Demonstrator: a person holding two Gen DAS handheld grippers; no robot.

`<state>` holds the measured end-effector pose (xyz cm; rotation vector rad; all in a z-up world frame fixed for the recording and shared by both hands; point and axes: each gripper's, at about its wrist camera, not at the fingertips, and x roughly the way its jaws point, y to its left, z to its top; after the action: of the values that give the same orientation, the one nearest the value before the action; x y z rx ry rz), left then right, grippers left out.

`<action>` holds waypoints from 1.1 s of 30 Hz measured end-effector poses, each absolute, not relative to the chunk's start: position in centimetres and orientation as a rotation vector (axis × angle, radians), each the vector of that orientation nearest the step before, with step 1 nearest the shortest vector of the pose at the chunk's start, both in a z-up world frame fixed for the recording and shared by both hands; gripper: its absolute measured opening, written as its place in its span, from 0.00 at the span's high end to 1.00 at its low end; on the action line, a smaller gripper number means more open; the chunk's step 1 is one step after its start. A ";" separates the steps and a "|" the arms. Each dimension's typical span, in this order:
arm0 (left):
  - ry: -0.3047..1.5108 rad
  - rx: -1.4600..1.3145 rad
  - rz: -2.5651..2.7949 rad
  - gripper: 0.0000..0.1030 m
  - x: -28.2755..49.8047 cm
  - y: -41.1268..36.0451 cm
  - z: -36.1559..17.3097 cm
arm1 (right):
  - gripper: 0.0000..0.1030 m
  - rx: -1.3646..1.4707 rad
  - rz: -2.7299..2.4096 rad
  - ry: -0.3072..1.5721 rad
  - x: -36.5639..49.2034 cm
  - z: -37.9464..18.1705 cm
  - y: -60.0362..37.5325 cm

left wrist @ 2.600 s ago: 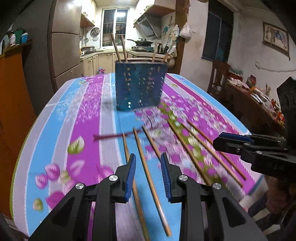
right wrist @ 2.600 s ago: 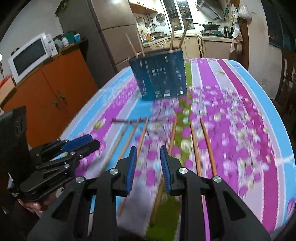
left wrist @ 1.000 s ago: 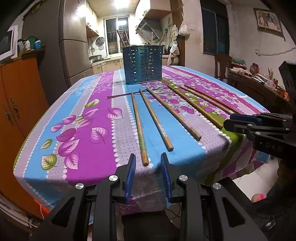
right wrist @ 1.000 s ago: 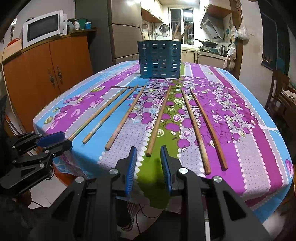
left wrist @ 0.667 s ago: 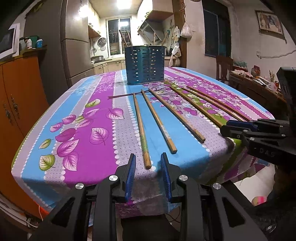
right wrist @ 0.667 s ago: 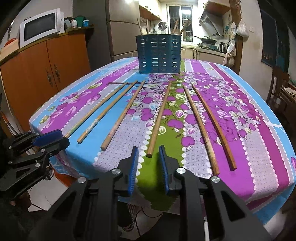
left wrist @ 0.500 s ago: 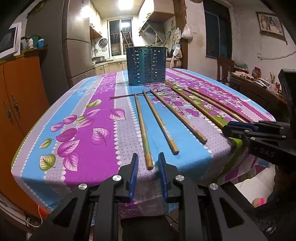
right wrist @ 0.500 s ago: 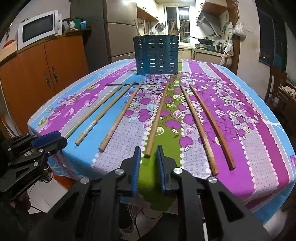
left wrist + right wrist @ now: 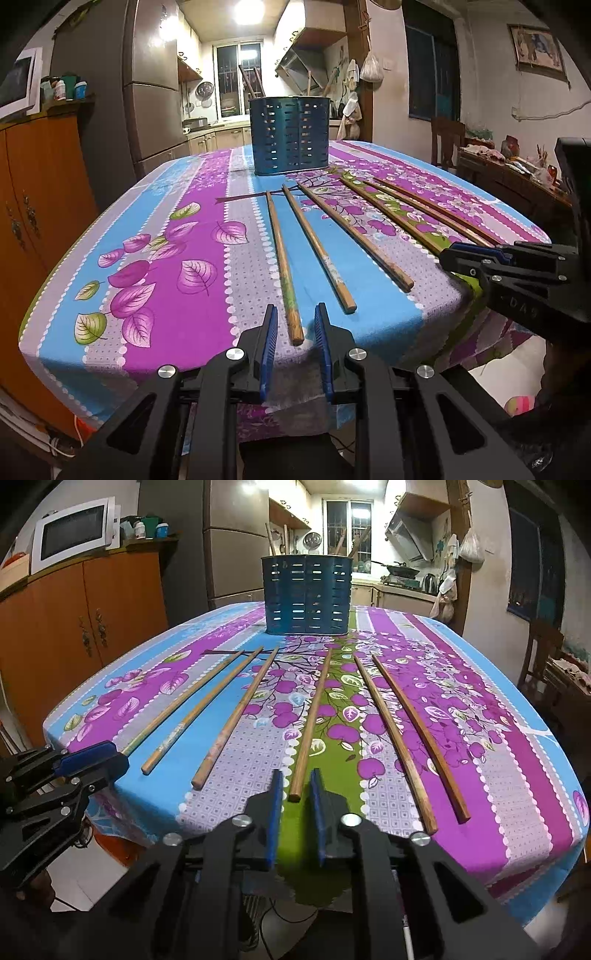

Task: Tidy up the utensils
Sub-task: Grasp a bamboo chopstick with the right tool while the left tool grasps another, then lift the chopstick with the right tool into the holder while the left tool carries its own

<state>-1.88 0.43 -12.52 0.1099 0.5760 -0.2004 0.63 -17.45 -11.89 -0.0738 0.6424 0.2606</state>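
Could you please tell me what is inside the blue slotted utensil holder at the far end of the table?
Several wooden sticks, probably chopsticks, poke above the rim of the utensil holder, leaning left and right. Its slotted wall hides their lower parts and anything shorter inside.

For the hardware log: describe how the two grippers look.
Both match: the left gripper and right gripper have matte black angular frames with cut-out triangular openings, silver round screw heads, and blue ribbed pads lining the fingers. No cables or sleeves show.

Holder (image 9: 290, 136) walls hide lower shafts of sticks standing inside. Right claw (image 9: 469, 258) covers near ends of rightmost chopsticks. Bench (image 9: 480, 849) near edge cut off behind claw bodies.
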 end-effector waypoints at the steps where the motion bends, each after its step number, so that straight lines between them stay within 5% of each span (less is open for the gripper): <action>1: 0.572 0.110 -0.200 0.78 -1.9 0.4 -12.6 | 0.94 -0.073 0.258 0.640 0.6 -11.9 -17.4; 8: 0.562 0.105 -0.198 0.91 -1.9 0.5 -12.6 | 0.95 -0.058 0.255 0.637 0.4 -11.9 -17.5; 25: 0.514 0.070 -0.181 0.93 -2.9 1.1 -10.7 | 0.95 -0.056 0.250 0.577 -0.8 -10.2 -18.2; 33: 0.430 -0.017 -0.195 0.93 -2.8 2.8 -5.4 | 0.95 -0.081 0.268 0.447 -0.9 -5.0 -19.2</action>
<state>-2.82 2.78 -5.35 -0.0171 0.4296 -0.1946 -0.94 -19.16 -5.00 -0.0810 0.4475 0.2682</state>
